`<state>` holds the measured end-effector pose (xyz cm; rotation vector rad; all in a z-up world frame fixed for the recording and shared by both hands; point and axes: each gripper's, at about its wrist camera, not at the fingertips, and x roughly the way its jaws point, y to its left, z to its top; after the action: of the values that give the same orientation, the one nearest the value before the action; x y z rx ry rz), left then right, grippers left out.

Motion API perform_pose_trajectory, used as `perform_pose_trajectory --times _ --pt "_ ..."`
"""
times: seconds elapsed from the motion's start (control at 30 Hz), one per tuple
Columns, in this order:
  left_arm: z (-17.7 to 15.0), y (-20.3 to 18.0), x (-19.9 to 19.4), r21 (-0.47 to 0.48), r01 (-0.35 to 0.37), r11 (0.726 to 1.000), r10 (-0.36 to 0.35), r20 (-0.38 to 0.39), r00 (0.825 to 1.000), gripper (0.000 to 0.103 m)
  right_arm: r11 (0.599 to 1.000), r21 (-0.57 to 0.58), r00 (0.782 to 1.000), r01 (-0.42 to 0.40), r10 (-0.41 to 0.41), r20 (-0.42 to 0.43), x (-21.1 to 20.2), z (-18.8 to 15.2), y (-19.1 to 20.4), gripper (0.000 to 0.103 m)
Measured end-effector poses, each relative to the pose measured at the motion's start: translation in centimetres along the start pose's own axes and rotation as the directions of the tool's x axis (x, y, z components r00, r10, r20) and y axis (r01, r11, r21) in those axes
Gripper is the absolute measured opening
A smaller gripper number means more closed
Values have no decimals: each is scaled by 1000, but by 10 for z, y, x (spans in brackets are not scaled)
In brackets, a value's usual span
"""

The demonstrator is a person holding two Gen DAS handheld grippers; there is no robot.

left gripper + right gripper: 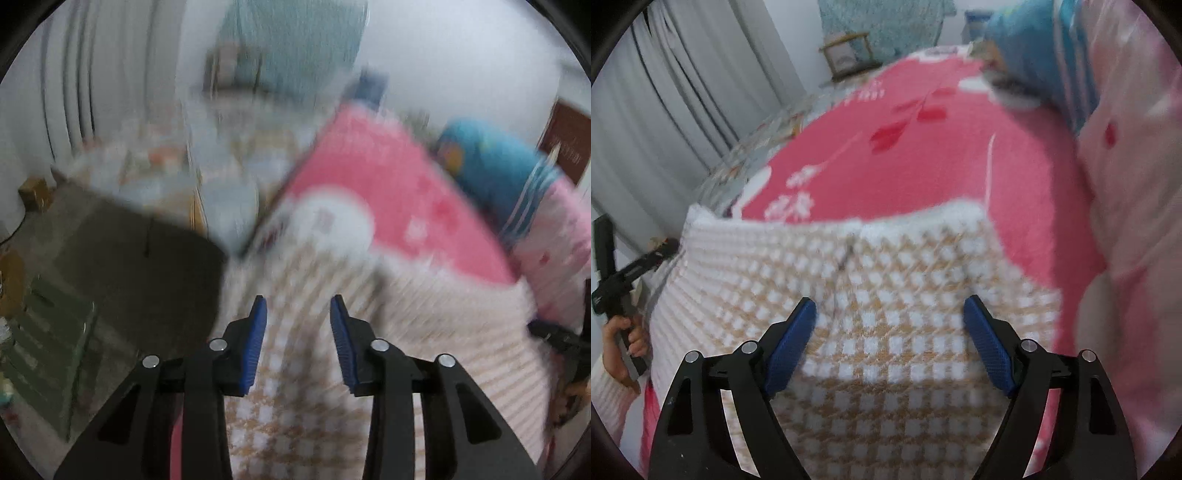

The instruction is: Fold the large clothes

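Heavily smeared by motion throughout the left wrist view: checked knit garment (pixel 295 369) reduced to streaks, pink blanket (pixel 388 192) pattern unreadable, clutter beyond the bed's edge past telling. Cut off at the right edge there, a black gripper part (pixel 557 339). In the right wrist view, garment's lower portion hidden under the gripper frame and cropped by the bottom edge; blue pillow (pixel 1034 48) blurred and cropped at top; hand (pixel 624 350) partly cropped at left.

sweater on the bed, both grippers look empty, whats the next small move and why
Probably lower the right gripper onto the sweater near its white far edge to grip it. Its jaws stand open and empty above the sweater, which lies flat on the pink blanket.
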<state>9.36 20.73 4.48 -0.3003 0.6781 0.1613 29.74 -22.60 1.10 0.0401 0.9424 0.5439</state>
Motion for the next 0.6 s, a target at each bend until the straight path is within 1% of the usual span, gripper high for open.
perform_pose_trajectory --times 0.03,0.07,0.1,0.13,0.17,0.2,0.23,0.27,0.3,0.33,0.4,0.5,0.57,0.6 --pt "5 -4 -8 25 24 999 -25 46 999 33 1000 -1 1000 1 -1 22 -4 2 1 77" --pt "9 -9 -7 49 36 998 -38 41 998 33 1000 -3 999 6 -6 34 -5 4 -1 78" --pt "12 -13 0 65 54 996 -55 11 998 33 1000 -3 999 18 -18 29 -1 6 -3 79" --pt "13 -16 13 67 80 995 -78 -38 996 34 999 -3 999 36 -36 8 9 5 -6 80" --pt "9 -19 38 57 99 993 -90 -143 986 35 999 -6 998 53 -53 -16 19 4 -10 83" --pt "1 -20 65 47 88 995 -73 -253 965 35 997 20 997 69 -68 -39 36 -1 -19 95" --pt "-9 -18 83 42 71 997 -57 -272 961 37 995 88 998 36 -31 -62 46 -4 -30 96" --pt "-11 -19 84 46 65 997 -51 -252 966 37 991 131 998 5 4 -67 50 -3 -37 96" --pt "-10 -22 83 61 53 997 -36 -251 967 37 988 154 997 -21 32 -68 51 -1 -43 96" --pt "-10 -24 82 72 47 996 -28 -250 968 37 989 145 998 -12 21 -67 50 -1 -41 96" --pt "-11 -22 83 66 54 996 -35 -262 965 37 993 116 998 19 -12 -57 48 -3 -34 96" --pt "-6 -25 83 81 44 996 -20 -272 962 37 992 125 998 7 0 -56 46 -2 -32 96" --pt "-2 -28 71 102 21 995 5 -246 969 36 994 106 1000 6 -2 -30 36 1 -27 95" --pt "-1 -32 58 117 6 993 19 -206 978 34 996 92 1000 19 -18 -4 24 -1 -29 89"
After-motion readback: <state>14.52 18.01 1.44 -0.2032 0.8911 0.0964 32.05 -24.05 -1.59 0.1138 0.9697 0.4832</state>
